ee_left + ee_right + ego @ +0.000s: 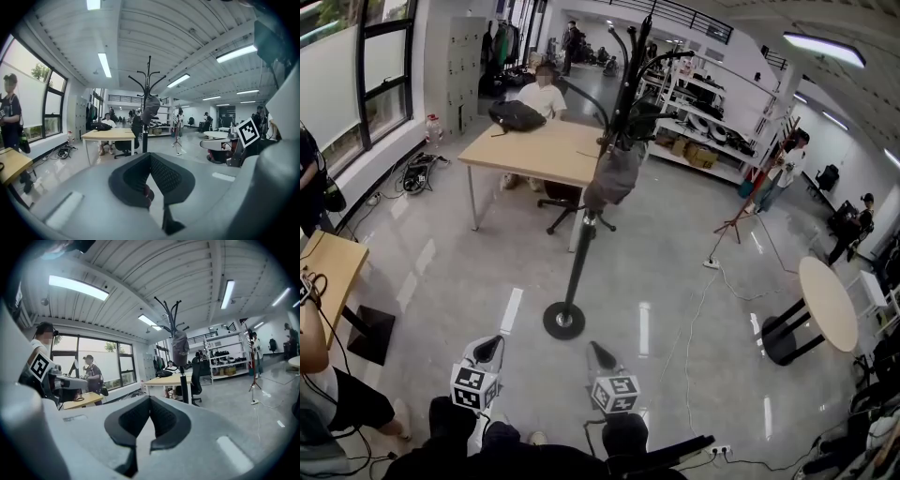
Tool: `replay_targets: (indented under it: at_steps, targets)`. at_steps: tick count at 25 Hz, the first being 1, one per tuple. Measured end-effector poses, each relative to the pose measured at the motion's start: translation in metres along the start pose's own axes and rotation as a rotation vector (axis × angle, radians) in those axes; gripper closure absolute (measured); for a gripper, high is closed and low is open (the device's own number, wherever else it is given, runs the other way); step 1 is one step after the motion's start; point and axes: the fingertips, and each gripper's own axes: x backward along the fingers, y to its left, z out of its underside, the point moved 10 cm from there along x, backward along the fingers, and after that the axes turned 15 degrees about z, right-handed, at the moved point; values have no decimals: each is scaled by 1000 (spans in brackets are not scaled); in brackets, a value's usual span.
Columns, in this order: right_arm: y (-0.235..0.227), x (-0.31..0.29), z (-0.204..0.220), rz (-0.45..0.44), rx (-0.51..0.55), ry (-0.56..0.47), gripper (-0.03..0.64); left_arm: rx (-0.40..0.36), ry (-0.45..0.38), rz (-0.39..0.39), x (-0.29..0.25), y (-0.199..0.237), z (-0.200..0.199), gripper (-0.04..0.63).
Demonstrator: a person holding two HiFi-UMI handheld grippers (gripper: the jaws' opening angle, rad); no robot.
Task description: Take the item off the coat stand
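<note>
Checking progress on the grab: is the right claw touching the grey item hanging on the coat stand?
Apart. Head view: the right claw sits low by the person, floor lying between it and the grey item on the coat stand.

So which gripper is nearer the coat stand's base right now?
Right, by a little. In the head view the right gripper sits just below-right of the coat stand's base; the left gripper is farther off to its lower left. Neither touches it.
</note>
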Motion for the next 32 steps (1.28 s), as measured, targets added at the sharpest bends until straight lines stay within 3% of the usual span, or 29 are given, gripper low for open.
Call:
replay_targets:
  at_steps: [10, 18, 32]
  targets:
    - [-13, -24, -4, 52, -9, 2, 615, 21, 27, 63, -32, 20, -12, 592]
    - [-15, -63, -21, 99, -18, -5, 615, -12, 16, 102, -69, 60, -28, 592]
    - [-15, -131, -52, 175, -19, -27, 615, -4, -4, 177, -130, 129, -61, 592]
